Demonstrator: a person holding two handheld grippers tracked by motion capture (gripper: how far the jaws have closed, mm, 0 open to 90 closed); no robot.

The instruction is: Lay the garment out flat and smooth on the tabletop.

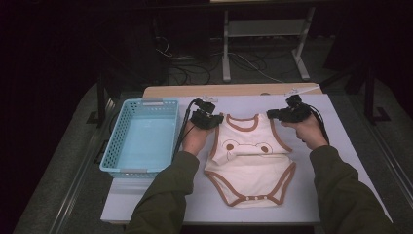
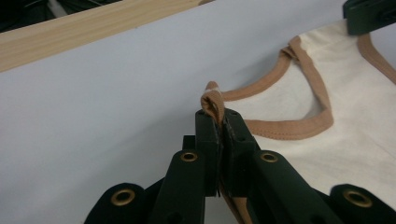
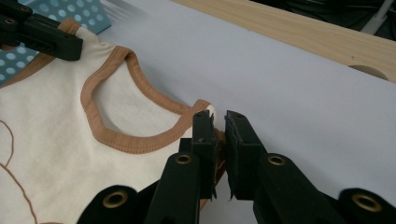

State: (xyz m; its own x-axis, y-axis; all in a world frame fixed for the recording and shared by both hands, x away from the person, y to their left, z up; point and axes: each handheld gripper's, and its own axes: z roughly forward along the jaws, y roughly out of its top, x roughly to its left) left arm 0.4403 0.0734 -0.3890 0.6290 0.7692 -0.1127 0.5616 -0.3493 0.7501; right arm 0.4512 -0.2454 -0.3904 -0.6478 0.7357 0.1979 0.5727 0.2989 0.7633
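High view: dim room, floor and background nearly black; light falls from above onto the white surface (image 1: 311, 195), which reads evenly bright with only soft, short shadows under the forearms and the blue basket (image 1: 142, 136), and the frame is slightly soft and grainy overall. Both gripper views: brighter, flat lighting, no hard glare; the black fingers (image 2: 208, 140) near the lens are a little soft, brass rivets catch small highlights, and the wooden edge (image 3: 299, 30) farther off is mildly blurred.

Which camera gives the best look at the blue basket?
The high view: the whole blue basket sits left of the bodysuit. The right gripper view catches a dotted corner.
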